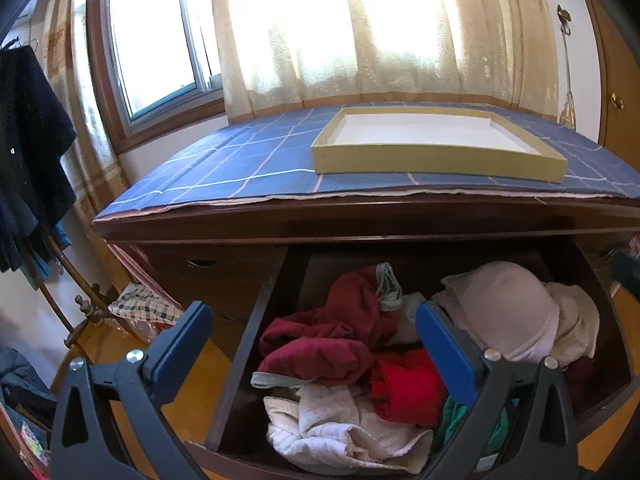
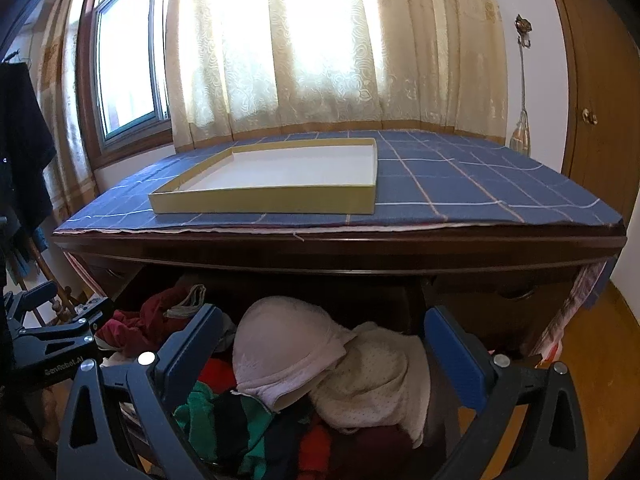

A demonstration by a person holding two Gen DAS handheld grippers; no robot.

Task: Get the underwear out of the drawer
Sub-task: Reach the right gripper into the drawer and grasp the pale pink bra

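Both pairs of fingers stood wide apart and empty over the open drawer (image 1: pixel 256 320). Between the fingers of the right gripper (image 2: pixel 320 344) lay the pale bra (image 2: pixel 280 344), directly ahead and below, its cup domed upward on top of the heap, leaning on a cream garment (image 2: pixel 372 384). Its long axis ran roughly across the gap between the fingers. The left gripper (image 1: pixel 316 344) hung over the left half, above the dark red clothes (image 1: pixel 332 340), with the bra off to its right beyond its right finger. By my judgement the right gripper was nearer and better lined up. On the dresser top sat a shallow tray (image 2: pixel 264 202), empty.
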